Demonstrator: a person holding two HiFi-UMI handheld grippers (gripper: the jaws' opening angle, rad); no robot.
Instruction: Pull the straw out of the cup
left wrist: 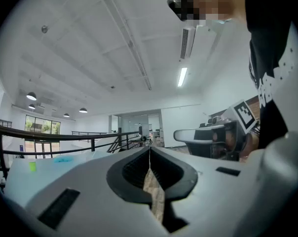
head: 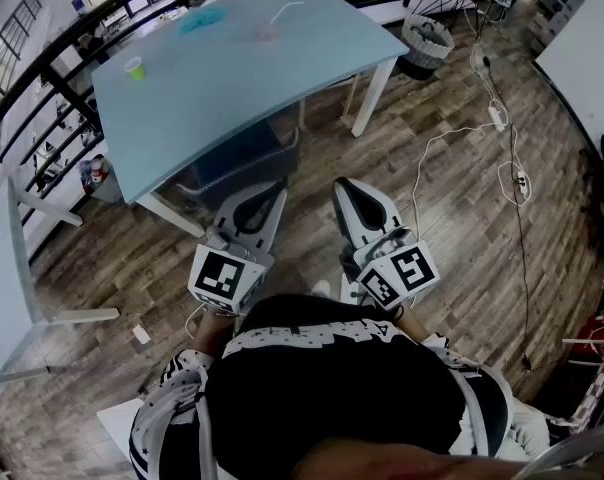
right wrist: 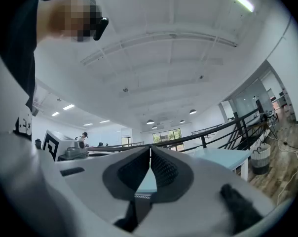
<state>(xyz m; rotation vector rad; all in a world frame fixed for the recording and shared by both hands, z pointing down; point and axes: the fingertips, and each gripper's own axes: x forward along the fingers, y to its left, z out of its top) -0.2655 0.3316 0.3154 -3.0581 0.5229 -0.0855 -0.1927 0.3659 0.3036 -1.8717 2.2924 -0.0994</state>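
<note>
A clear cup (head: 265, 34) with a white bent straw (head: 287, 12) stands near the far edge of the pale blue table (head: 232, 78). Both grippers hang low over the wooden floor, close to the person's body and well short of the table. My left gripper (head: 278, 186) is shut with nothing in it; its jaws meet at the tips in the left gripper view (left wrist: 150, 150). My right gripper (head: 344, 184) is likewise shut and empty, tips together in the right gripper view (right wrist: 150, 150). Neither gripper view shows the cup.
A small green cup (head: 134, 67) and a blue object (head: 195, 22) also sit on the table. A chair (head: 244, 156) is tucked under it. A wire basket (head: 427, 40) stands at the right end, cables and a power strip (head: 498, 116) lie on the floor, and a black railing (head: 42, 63) runs behind.
</note>
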